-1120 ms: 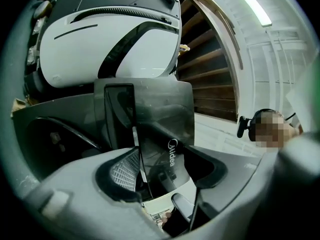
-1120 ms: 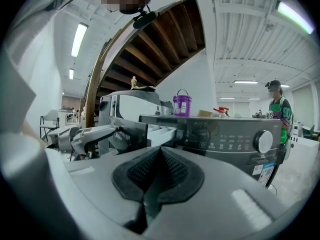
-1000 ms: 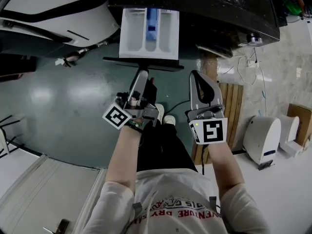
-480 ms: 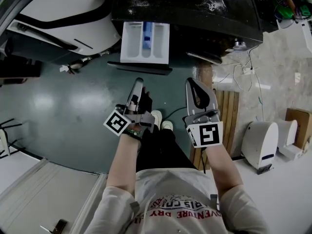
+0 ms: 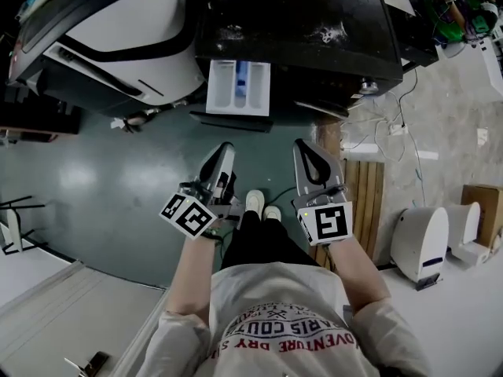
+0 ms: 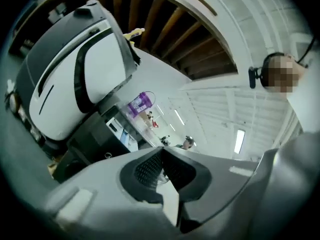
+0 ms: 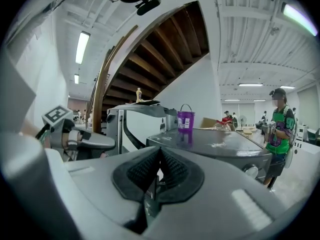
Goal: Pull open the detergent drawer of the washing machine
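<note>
The dark-topped washing machine [image 5: 314,22] stands at the top of the head view, with its white detergent drawer [image 5: 238,87] pulled out toward me, compartments showing. My left gripper [image 5: 225,151] hangs in the air short of the drawer. Its jaws have just been closing, the pads meet and nothing is between them [image 6: 161,154]. The right gripper [image 5: 306,148] is level beside it, also shut and empty [image 7: 160,151]. Neither one touches the drawer. The right gripper view shows the machine's top [image 7: 215,144] straight ahead and the left gripper [image 7: 75,136] at its left.
A white-and-black machine [image 5: 118,30] sits left of the washer. A purple bucket [image 7: 185,120] stands on the washer's top. A wooden pallet [image 5: 369,187], cables [image 5: 401,124] and white appliances [image 5: 428,226] are at the right. A person in green [image 7: 277,129] stands beyond the washer.
Both grippers have risen and drawn back from the open drawer. The left gripper's jaws went from open to shut, and it rolled.
</note>
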The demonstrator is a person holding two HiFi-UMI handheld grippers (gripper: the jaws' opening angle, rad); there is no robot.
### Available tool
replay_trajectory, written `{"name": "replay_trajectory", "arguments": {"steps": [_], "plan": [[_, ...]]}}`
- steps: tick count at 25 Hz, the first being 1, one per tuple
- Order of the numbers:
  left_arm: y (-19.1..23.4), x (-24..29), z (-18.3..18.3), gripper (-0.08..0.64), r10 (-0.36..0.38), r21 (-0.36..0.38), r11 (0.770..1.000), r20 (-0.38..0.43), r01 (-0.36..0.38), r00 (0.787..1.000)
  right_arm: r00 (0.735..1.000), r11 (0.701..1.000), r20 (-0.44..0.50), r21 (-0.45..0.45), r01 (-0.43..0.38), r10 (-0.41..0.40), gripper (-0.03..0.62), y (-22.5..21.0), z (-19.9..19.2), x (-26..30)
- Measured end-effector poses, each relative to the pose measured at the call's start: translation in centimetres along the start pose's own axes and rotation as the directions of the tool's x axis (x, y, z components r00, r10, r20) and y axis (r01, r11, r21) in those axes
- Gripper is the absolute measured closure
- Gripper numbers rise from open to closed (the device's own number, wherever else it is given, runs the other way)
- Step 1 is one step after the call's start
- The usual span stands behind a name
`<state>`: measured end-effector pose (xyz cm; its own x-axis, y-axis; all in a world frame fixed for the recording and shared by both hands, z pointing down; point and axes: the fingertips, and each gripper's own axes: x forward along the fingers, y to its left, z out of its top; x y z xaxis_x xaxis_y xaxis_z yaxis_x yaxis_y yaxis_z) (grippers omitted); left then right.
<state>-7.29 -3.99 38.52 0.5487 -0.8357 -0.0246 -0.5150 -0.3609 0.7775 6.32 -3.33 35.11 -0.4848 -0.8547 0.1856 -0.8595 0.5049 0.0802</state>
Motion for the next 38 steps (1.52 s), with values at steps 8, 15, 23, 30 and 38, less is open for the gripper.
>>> {"name": "replay_trajectory", "arguments": {"steps": [8,15,23,30,38], "plan": [[-7.5,-0.5,3.4,0.558,0.035,0.492,0.87,-0.133,0.035,0.991,0.999,1.0,0.028,0.01,0.016,-0.016,0.592,0.0,5.0,-1.3],[-13.3,-0.1,6.6,0.559,-0.008,0.673,0.728,-0.18,0.129,0.984,0.995,0.999,0.094,-0.04,-0.008,0.011,0.592,0.0,10.0,-2.8],[-15.0,-1.1,9.1,0.56,0.024,0.728,0.679,-0.153,0.096,0.988,0.99,0.996,0.126,-0.077,-0.045,0.055,0.592,0.8,13.5,-4.4],[-15.9,-1.1,10.2,0.558,0.007,0.736,0.671,-0.132,0.093,0.991,0.984,0.995,0.163,-0.086,-0.056,0.07,0.592,0.9,15.1,-4.7],[-17.7,-0.4,11.0,0.558,-0.032,0.725,0.681,-0.115,0.106,0.993,0.982,0.996,0.184,-0.082,-0.022,0.037,0.592,-0.4,15.7,-5.0]]}}
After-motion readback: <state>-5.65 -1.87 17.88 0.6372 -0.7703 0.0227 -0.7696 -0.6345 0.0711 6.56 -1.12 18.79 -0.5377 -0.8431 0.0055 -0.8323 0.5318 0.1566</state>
